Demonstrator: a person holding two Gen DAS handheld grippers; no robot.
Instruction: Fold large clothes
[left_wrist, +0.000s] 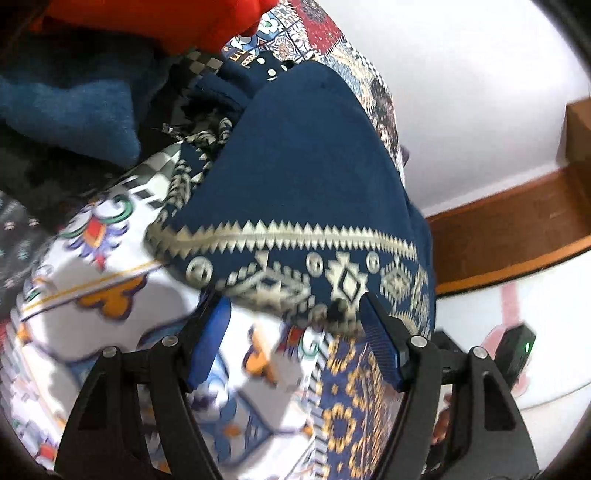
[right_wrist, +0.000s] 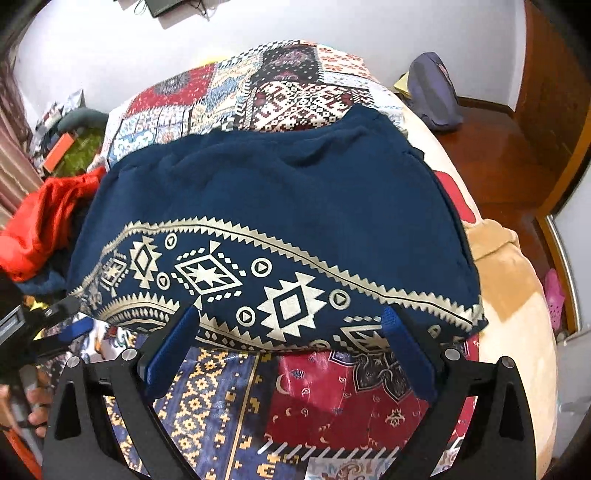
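A navy blue garment (right_wrist: 280, 206) with a cream geometric border lies folded on a patchwork bedspread (right_wrist: 295, 92). It also shows in the left wrist view (left_wrist: 303, 177). My right gripper (right_wrist: 290, 321) is open, its blue pads at the garment's near patterned edge, one on each side, not closed on it. My left gripper (left_wrist: 293, 306) is open at the garment's near left edge, with the right pad touching the patterned hem. The left gripper also shows at the left edge of the right wrist view (right_wrist: 55, 317).
A pile of other clothes lies left of the garment: a red one (right_wrist: 48, 221) and a blue one (left_wrist: 70, 107). A tan blanket (right_wrist: 509, 280) hangs at the bed's right side. A purple bag (right_wrist: 436, 92) sits at the far right. A wooden floor (left_wrist: 509, 229) lies beyond the bed.
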